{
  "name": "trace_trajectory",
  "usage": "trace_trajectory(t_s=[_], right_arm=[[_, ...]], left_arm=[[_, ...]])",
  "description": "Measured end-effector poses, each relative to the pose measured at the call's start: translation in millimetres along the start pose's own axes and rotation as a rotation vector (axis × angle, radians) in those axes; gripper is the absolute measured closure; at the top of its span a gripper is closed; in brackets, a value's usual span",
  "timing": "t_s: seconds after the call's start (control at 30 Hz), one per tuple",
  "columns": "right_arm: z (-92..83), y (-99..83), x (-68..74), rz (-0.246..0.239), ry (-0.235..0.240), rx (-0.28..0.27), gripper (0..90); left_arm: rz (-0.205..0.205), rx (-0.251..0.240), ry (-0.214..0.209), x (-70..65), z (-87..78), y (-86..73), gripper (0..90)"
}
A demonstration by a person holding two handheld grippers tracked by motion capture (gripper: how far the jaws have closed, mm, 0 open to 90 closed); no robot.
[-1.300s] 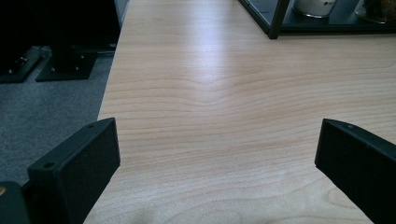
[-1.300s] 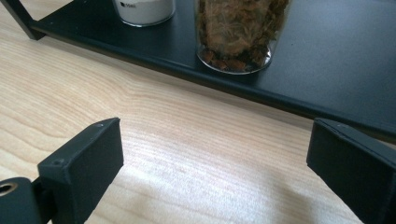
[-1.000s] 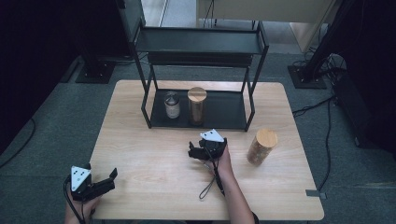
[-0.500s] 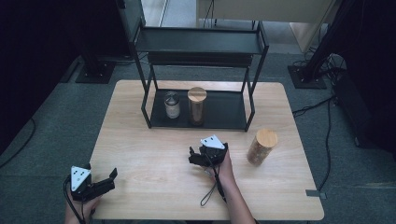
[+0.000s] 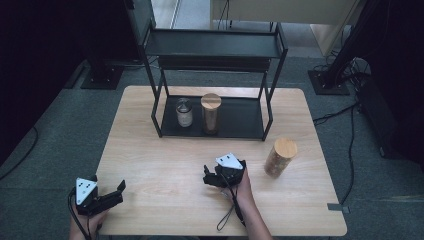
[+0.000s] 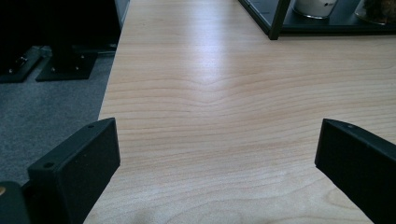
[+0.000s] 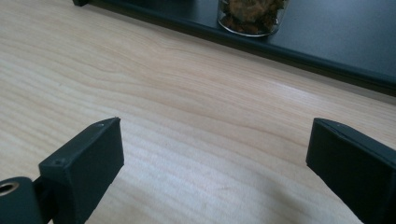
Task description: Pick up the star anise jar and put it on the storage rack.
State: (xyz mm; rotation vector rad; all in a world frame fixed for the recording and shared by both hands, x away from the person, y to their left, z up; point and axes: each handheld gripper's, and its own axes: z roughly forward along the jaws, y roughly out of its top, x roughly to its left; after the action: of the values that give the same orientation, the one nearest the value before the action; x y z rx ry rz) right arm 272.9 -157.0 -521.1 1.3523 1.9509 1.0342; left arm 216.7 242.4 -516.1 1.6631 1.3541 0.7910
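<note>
**On the counter, both hands empty**

On the pale wooden counter (image 5: 165, 165), your right gripper (image 5: 212, 176) has fingers wide open, holding nothing. Nearby to its right stands the tall cork-lidded jar (image 5: 280, 156). Your left gripper (image 5: 116, 192) is open and empty too.

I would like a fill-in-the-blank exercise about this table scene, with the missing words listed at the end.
1. The rack has ____ jars on its bottom shelf.
2. The jar with the wooden lid outside the rack stands directly on the ____.
3. The right claw has its jaws ____, with nothing between them.
4. The left claw is near the table's front ____ corner in the high view.

Missing words: two; table; open; left
</note>
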Motion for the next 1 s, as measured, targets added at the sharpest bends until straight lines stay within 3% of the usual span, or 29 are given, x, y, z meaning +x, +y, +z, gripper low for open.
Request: trace_trajectory(t_s=[1.0], right_arm=[[-34.5,-23.5,6.7,-0.059,0.006,-0.039,3.1]], left_arm=[[0.002,-0.002,0.001,-0.2,-0.2,-0.1,0.2]])
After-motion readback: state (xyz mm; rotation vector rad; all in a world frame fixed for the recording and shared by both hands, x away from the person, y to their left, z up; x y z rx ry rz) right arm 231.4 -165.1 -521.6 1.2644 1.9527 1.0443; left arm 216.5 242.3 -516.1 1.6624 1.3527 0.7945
